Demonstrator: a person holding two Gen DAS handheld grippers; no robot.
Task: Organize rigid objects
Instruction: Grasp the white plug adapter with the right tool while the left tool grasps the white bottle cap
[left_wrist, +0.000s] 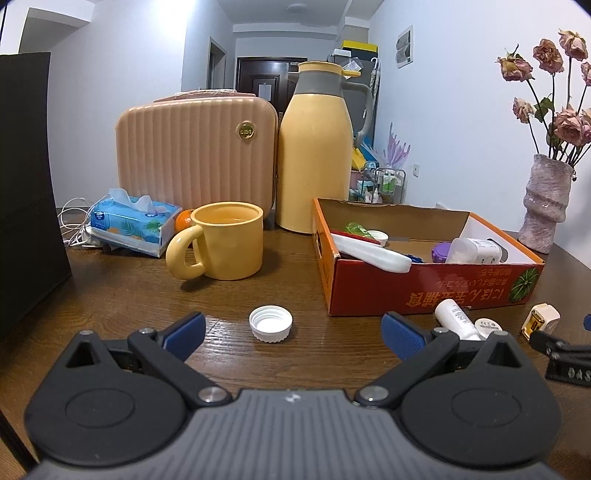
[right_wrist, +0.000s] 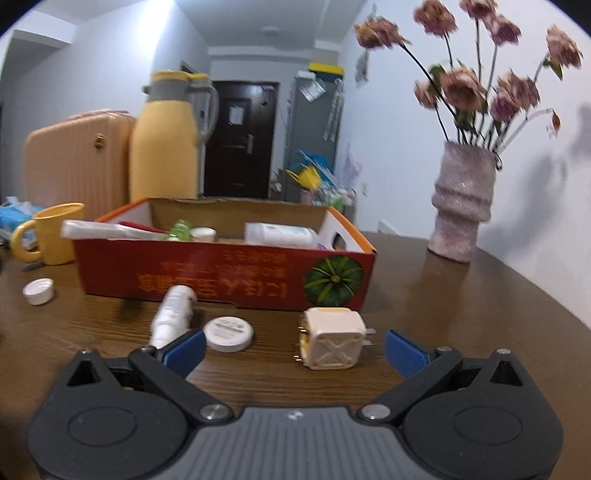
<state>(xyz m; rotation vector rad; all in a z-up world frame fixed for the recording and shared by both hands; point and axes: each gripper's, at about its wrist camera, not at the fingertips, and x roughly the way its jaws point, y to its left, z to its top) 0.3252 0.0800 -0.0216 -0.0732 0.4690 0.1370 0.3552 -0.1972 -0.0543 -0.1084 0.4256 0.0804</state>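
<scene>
A red cardboard box (left_wrist: 424, 291) (right_wrist: 221, 277) on the wooden table holds several small items. A white bottle cap (left_wrist: 270, 324) (right_wrist: 38, 291) lies open side up in front of my left gripper (left_wrist: 293, 332), which is open and empty with the cap between its blue fingers. A cream plug adapter (right_wrist: 332, 343) (left_wrist: 540, 319) lies between the fingers of my right gripper (right_wrist: 295, 349), which is open and empty. A white tube (right_wrist: 173, 310) (left_wrist: 456, 319) and a round white lid (right_wrist: 229, 333) (left_wrist: 487, 326) lie in front of the box.
A yellow mug (left_wrist: 221, 240) (right_wrist: 51, 232), a tissue pack (left_wrist: 133, 225), a pink case (left_wrist: 195, 151) and a yellow thermos (left_wrist: 316, 147) stand behind. A pink vase with dried roses (right_wrist: 463, 206) (left_wrist: 546, 203) stands at the right. A black panel (left_wrist: 26, 184) stands at the left.
</scene>
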